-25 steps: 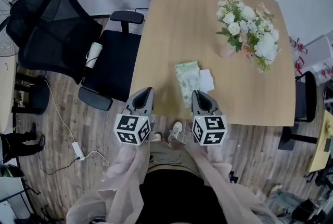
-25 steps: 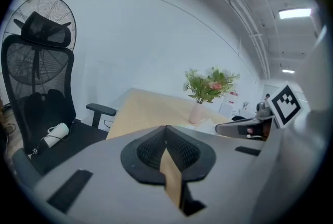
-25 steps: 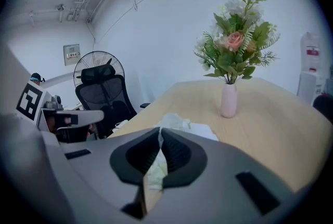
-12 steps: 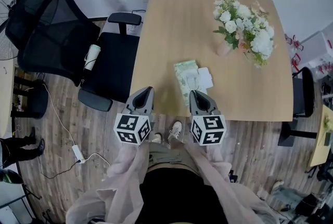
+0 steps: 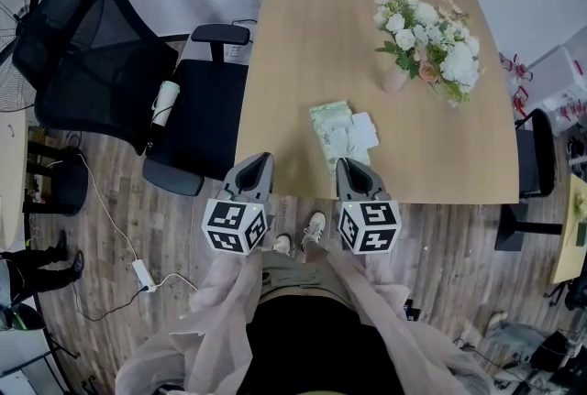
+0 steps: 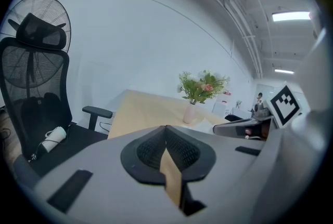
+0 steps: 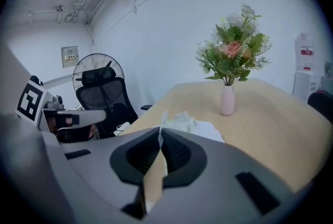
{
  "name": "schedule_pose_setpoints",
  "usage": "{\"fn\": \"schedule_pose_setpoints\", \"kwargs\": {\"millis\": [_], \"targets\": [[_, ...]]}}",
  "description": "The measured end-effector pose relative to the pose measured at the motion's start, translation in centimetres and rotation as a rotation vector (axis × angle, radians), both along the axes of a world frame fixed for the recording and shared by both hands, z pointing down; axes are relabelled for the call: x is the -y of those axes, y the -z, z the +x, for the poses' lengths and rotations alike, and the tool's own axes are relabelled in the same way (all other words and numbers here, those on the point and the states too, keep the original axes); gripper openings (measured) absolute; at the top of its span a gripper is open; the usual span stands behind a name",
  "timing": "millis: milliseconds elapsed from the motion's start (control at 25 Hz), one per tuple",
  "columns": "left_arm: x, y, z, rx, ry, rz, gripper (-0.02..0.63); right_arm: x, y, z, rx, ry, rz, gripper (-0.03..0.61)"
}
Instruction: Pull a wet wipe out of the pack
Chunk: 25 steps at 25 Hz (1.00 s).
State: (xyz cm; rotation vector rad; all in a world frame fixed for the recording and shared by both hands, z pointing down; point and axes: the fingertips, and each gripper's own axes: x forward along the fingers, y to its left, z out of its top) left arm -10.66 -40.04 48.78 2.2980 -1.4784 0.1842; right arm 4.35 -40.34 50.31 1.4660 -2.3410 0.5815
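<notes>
Fingers of the right gripper (image 7: pixel 162 129) seem to pinch the limp thin white wet wipe (image 7: pixel 163 117) by its tip; the left gripper (image 6: pixel 166 127) is closed, empty; the light soft pale-green pack (image 5: pixel 328 132) may lift

Each hand carries a grey plastic tool. The left tool (image 5: pixel 260 160) and the right tool (image 5: pixel 348 164) both taper to a rounded nose lined with black ribbed pads (image 6: pixel 150 152). Each bears a cube (image 5: pixel 235 226) of black-and-white square markers. The person wears pale pink long sleeves (image 5: pixel 218 292), a black top (image 5: pixel 303 343), olive trousers (image 5: pixel 292 274) and white shoes (image 5: pixel 315 225).
</notes>
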Motion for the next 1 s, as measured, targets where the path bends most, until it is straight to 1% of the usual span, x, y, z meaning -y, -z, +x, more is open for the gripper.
{"fn": "schedule_pose_setpoints", "kwargs": {"millis": [640,1000], "targets": [[-2.3,0.1,-0.8,-0.002,-0.032,0.001,0.011,-2.8,0.4,-1.0,0.003,-0.026,0.006,0.016],[-3.5,0.3,-1.3,-0.004,-0.045,0.007,0.011,-4.3,0.7,-0.9,-0.005,-0.052,0.017,0.017]]}}
